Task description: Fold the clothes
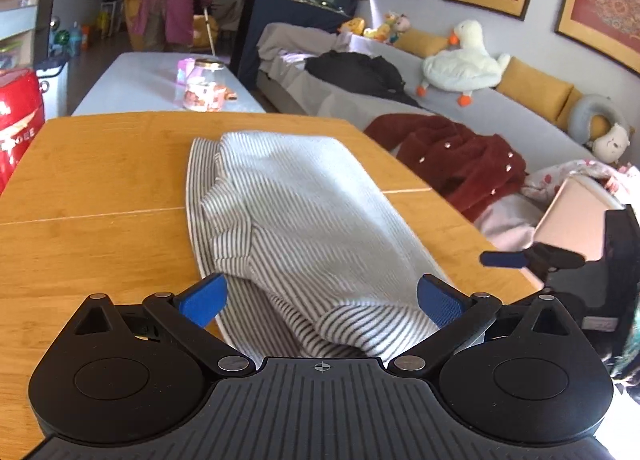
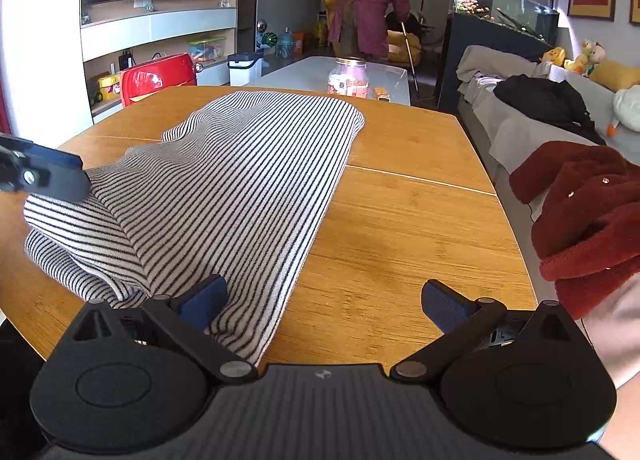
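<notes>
A grey-and-white striped garment [image 1: 288,211] lies folded lengthwise on the wooden table [image 1: 92,163], its near end bunched up. My left gripper [image 1: 322,304] is open, its blue pads [image 1: 204,302] on either side of that bunched near end. In the right wrist view the same garment [image 2: 224,179] runs from the near edge to the far left. My right gripper [image 2: 324,302] is open over the garment's near right edge, the left pad above cloth and the right pad above bare wood [image 2: 400,227]. The left gripper's fingertips [image 2: 52,173] show at the garment's left side.
A dark red fluffy coat [image 2: 588,211] lies on the grey sofa [image 1: 516,119] right of the table. Beyond the far edge stands a low grey table [image 2: 304,71] with a glass jar [image 2: 348,77]. A red case [image 2: 158,75] sits far left. A person [image 2: 372,3] stands at the back.
</notes>
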A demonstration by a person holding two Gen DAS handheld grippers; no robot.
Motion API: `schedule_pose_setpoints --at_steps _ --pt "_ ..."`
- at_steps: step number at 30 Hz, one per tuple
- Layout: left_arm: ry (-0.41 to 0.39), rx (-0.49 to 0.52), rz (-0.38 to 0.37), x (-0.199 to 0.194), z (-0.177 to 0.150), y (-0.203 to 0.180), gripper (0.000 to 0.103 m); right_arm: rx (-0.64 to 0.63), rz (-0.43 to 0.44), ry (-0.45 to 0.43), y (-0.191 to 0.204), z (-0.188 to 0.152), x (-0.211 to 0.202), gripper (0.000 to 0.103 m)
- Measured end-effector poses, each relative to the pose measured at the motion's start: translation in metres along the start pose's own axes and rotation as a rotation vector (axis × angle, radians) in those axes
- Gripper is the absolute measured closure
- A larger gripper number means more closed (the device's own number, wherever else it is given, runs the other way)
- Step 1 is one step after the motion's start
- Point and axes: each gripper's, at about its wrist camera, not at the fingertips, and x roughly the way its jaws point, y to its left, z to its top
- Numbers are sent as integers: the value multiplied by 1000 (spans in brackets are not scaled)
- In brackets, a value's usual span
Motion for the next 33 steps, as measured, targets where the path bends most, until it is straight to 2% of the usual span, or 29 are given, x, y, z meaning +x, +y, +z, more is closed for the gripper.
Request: schedule_pose_setpoints --at_steps 4,6,9,11,16,25,28,30,31,33 --pt "85 -17 11 17 -12 9 0 -13 8 -19 1 6 -7 0" --pt "82 -25 4 14 -16 13 0 -10 28 -47 3 14 -14 0" --pt "75 -10 6 11 -22 12 0 34 118 -110 7 31 -21 0" --pt "79 -7 8 12 -21 11 0 22 143 -128 16 38 -18 0" --pt "83 -8 10 11 -22 10 0 -111 97 -58 45 27 12 0" --pt "102 32 -29 10 -26 -5 0 -105 109 -36 29 11 -4 0" --pt "117 28 -32 9 -25 -6 0 -152 92 -82 36 13 -16 0" --pt "111 16 -29 5 -22 -3 0 -193 117 -125 42 16 -28 5" --pt "105 14 -24 2 -21 -1 0 -214 150 -142 46 18 -35 13" --pt "90 9 -9 -4 -19 1 0 -260 226 -158 56 20 -45 18"
